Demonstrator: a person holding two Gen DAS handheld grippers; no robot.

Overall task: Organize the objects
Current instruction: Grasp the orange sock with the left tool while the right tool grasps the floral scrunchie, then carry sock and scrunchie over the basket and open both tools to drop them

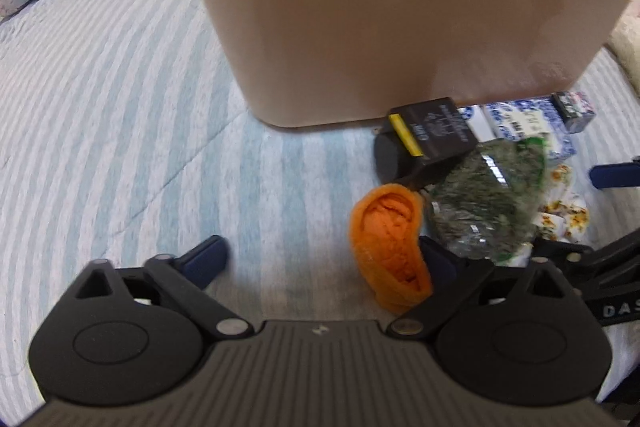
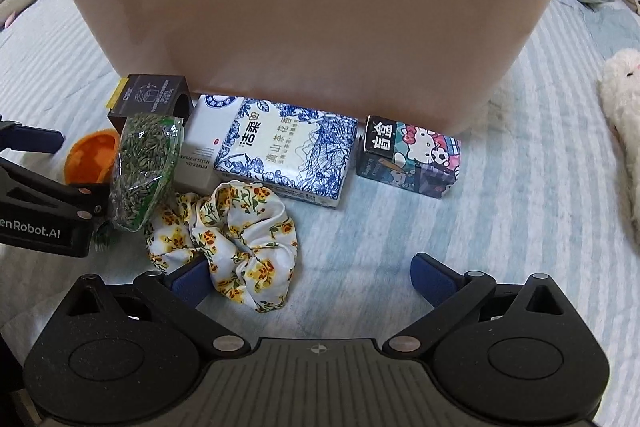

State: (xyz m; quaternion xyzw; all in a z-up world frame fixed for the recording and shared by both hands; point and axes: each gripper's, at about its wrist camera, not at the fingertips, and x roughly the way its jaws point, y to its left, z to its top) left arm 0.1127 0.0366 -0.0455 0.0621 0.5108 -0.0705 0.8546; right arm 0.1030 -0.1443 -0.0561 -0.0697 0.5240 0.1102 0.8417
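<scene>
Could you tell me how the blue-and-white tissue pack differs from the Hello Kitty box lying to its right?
The tissue pack is soft-wrapped in white with a blue floral print; the Hello Kitty box is stiff card, dark with pink cartoon art. The tissue pack looks clearly wider and flatter; the box is smaller and blockier. The tissue pack touches the white box on its left, while the Hello Kitty box lies apart. Both lie on the striped bedding before the tan bin.

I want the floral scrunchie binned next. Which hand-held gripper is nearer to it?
Right. The right hand-held gripper is open with one finger against the floral scrunchie; the left hand-held gripper sits beside the orange cloth, farther off.
</scene>
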